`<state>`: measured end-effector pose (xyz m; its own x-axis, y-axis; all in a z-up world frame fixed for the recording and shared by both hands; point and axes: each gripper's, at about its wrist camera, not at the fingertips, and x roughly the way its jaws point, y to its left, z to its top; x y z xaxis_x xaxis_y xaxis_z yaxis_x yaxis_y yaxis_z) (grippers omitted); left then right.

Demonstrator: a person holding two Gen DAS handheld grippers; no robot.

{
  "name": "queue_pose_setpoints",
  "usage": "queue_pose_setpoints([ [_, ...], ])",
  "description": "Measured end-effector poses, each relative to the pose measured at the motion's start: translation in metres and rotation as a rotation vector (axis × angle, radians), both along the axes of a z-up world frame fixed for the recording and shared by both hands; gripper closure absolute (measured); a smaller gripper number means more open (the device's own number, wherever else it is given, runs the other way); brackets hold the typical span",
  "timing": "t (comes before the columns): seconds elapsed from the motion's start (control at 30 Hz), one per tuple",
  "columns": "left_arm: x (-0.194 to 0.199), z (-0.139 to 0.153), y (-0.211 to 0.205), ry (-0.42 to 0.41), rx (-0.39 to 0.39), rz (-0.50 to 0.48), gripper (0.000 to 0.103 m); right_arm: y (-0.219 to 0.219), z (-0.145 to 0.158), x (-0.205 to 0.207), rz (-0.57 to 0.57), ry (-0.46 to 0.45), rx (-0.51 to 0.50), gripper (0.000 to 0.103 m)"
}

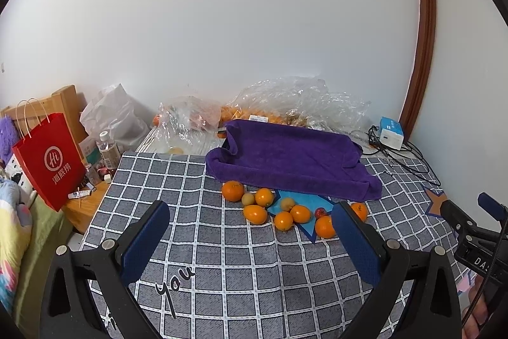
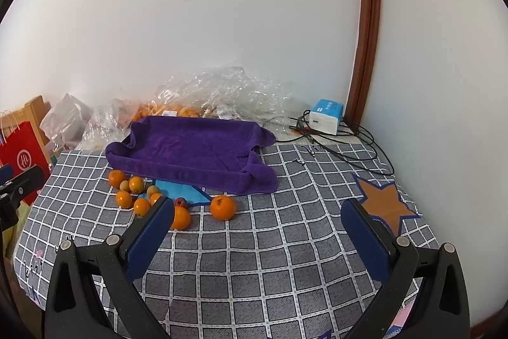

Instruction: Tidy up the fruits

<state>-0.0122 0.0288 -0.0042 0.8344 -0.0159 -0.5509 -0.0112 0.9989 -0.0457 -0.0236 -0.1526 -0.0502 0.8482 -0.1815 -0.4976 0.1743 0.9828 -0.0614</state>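
Two grippers, both w/ jaws wide apart, nothing held. Left gripper (image 1: 250, 218): fruit cluster (image 1: 285, 210) lies on checked cloth (image 1: 222, 275) at 12 o'clock beyond the tips, just below purple towel (image 1: 285, 154). Right gripper (image 2: 257, 218): lone orange (image 2: 223, 207) at 11, rest of fruit at 10.

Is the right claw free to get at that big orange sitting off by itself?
Probably yes. The right claw is open and empty, and only bare tablecloth lies between it and the orange, which sits apart from the other fruit.

Both wrist views face the wall, sharing the fruits (image 1: 279, 208) (image 2: 152, 196).
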Motion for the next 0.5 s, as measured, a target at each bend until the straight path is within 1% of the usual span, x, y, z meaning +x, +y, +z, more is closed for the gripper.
queue_pose_setpoints([
  [0.3,-0.0023,0.0024,-0.0025,-0.012,0.013,0.001,0.0,-0.0019,0.0008,-0.0027,0.0,-0.007,0.01,0.0],
  [0.5,-0.0034,0.0038,-0.0013,-0.011,0.002,0.002,0.0,-0.0022,0.0012,-0.0037,-0.001,-0.005,0.007,0.0],
])
